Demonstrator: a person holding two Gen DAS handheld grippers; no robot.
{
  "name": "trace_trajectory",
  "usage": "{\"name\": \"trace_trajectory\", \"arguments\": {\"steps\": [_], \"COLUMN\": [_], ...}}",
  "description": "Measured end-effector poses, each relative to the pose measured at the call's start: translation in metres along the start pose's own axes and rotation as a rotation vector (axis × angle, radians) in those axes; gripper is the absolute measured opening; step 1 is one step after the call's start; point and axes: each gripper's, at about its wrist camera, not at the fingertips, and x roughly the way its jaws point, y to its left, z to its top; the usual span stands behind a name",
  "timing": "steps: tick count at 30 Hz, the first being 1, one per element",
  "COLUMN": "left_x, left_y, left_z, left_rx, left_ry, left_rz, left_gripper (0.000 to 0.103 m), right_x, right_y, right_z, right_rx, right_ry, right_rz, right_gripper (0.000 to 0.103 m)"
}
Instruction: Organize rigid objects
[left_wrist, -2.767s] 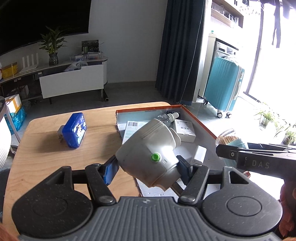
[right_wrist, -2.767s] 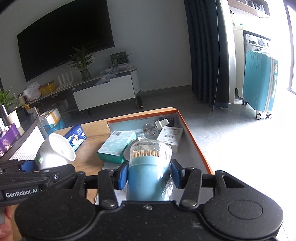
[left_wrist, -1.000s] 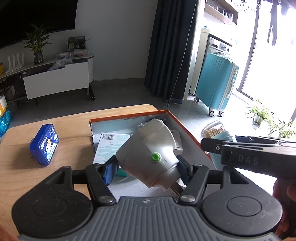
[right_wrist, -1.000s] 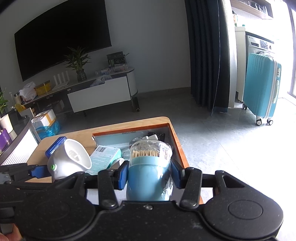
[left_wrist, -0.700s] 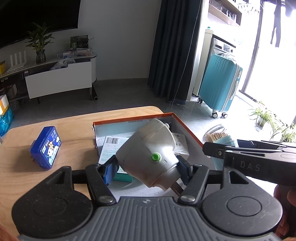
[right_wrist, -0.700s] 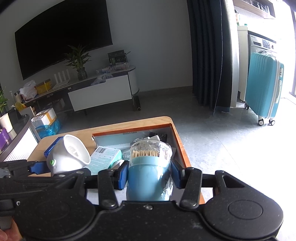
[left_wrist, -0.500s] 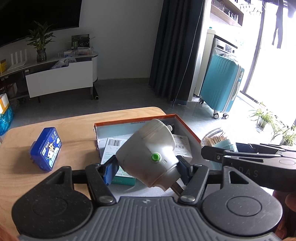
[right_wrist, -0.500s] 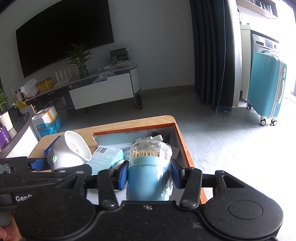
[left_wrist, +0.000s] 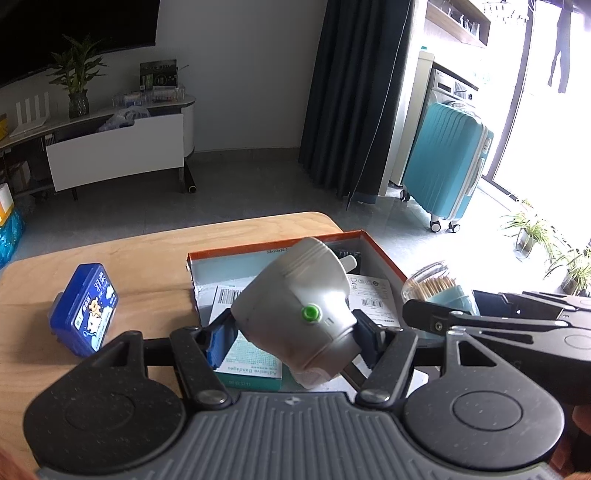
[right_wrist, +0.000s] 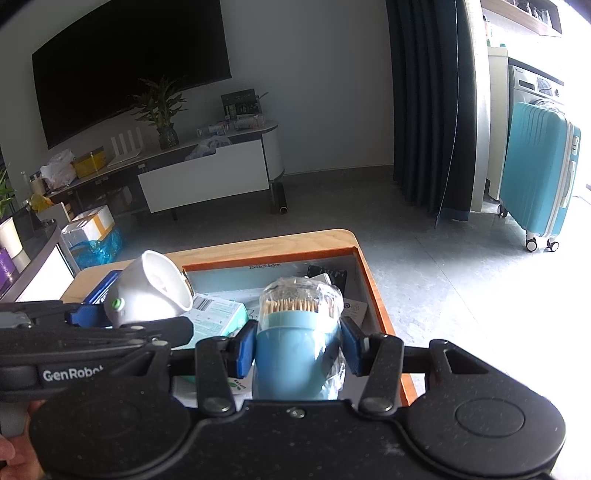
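Note:
My left gripper (left_wrist: 293, 338) is shut on a white cup-shaped device with a green button (left_wrist: 295, 314), held tilted above the near part of an orange-rimmed box (left_wrist: 384, 254). The same white device (right_wrist: 147, 291) shows at the left of the right wrist view. My right gripper (right_wrist: 297, 350) is shut on a blue toothpick jar wrapped in clear film (right_wrist: 297, 343), held over the box (right_wrist: 376, 295) near its right side. The toothpick jar (left_wrist: 436, 290) also appears at the right of the left wrist view. A blue tin (left_wrist: 85, 308) lies on the wooden table (left_wrist: 147, 258) left of the box.
Inside the box lie a teal bandage carton (left_wrist: 251, 365), a white labelled carton (left_wrist: 369, 295) and a dark item at the far corner (right_wrist: 328, 275). Beyond the table are a TV console (right_wrist: 207, 177), dark curtains and a teal suitcase (left_wrist: 447, 166).
Both grippers have drifted slightly with their loads over the box, so table and box sit a little further right in the left wrist view. Neither grip has changed.

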Motion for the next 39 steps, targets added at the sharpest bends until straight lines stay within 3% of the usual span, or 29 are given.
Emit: {"name": "trace_trajectory", "arguments": {"steps": [39], "left_x": [0.070], "left_y": [0.003], "left_z": [0.038], "left_rx": [0.046], "left_ry": [0.067], "left_rz": [-0.048], "left_gripper": [0.067], "right_x": [0.052], "right_y": [-0.014], "right_z": [0.006], "right_rx": [0.029], "right_ry": [0.057], "right_rz": [-0.017], "right_gripper": [0.058]}}
